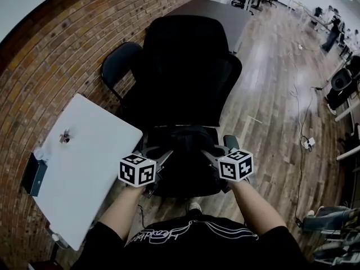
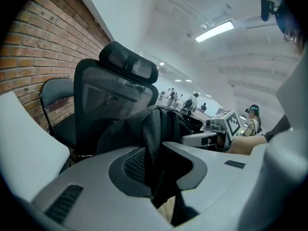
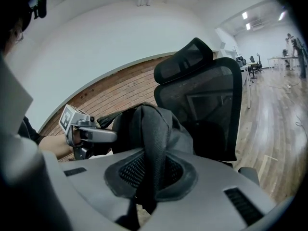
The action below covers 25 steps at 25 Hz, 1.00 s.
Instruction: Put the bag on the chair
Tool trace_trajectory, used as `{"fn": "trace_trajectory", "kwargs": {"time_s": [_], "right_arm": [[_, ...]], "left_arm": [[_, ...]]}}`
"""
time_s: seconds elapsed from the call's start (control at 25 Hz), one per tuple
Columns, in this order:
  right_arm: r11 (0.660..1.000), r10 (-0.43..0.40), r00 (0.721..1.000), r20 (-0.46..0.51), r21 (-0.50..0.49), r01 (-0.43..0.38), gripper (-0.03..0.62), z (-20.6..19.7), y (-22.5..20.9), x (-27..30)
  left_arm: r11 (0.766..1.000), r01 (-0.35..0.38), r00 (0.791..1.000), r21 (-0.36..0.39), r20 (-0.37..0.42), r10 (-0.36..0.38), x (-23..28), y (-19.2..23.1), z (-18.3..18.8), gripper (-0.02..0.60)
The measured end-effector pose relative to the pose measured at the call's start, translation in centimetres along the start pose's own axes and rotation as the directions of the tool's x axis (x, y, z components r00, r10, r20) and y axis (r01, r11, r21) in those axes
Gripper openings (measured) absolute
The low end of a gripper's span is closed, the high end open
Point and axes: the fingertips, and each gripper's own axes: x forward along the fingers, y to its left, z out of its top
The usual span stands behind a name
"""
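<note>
A black bag [image 1: 183, 142] hangs between my two grippers just above the front of the black mesh office chair [image 1: 188, 66]. My left gripper [image 1: 159, 163] is shut on a fold of the bag's black fabric [image 2: 154, 143]. My right gripper [image 1: 211, 157] is shut on a black webbing strap [image 3: 150, 148] of the same bag. In the left gripper view the chair's backrest and headrest [image 2: 127, 66] stand right behind the bag. In the right gripper view the chair back [image 3: 207, 100] rises to the right of the bag, and the left gripper [image 3: 82, 131] shows on the far side.
A white table [image 1: 84, 162] stands at my left against the brick wall [image 1: 84, 32], with a small dark object [image 1: 65, 138] on it. A second black chair [image 1: 118, 63] sits behind it. A dark table [image 1: 216, 13] lies beyond the office chair. Cables [image 1: 306, 142] run over the wooden floor at right.
</note>
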Motion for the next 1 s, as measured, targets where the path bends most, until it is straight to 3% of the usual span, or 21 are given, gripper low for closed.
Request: {"fn": "trace_trajectory", "kwargs": {"time_s": [0.44, 0.8, 1.0], "right_arm": [[1.0, -0.015, 0.997, -0.081, -0.023, 0.013, 0.035, 0.7, -7.6, 5.9], [0.999, -0.05, 0.985, -0.163, -0.019, 0.048, 0.036, -2.2, -11.3, 10.0], [0.998, -0.056, 0.985, -0.165, -0.023, 0.053, 0.037, -2.2, -12.9, 11.5]], "left_arm": [[0.997, -0.081, 0.996, 0.016, -0.024, 0.081, 7.3, 6.1, 1.1, 0.094], [0.992, -0.123, 0.99, -0.007, -0.074, 0.122, 11.1, 10.3, -1.5, 0.094], [0.989, -0.147, 0.988, -0.007, -0.055, 0.146, 12.5, 11.5, -1.5, 0.094]]}}
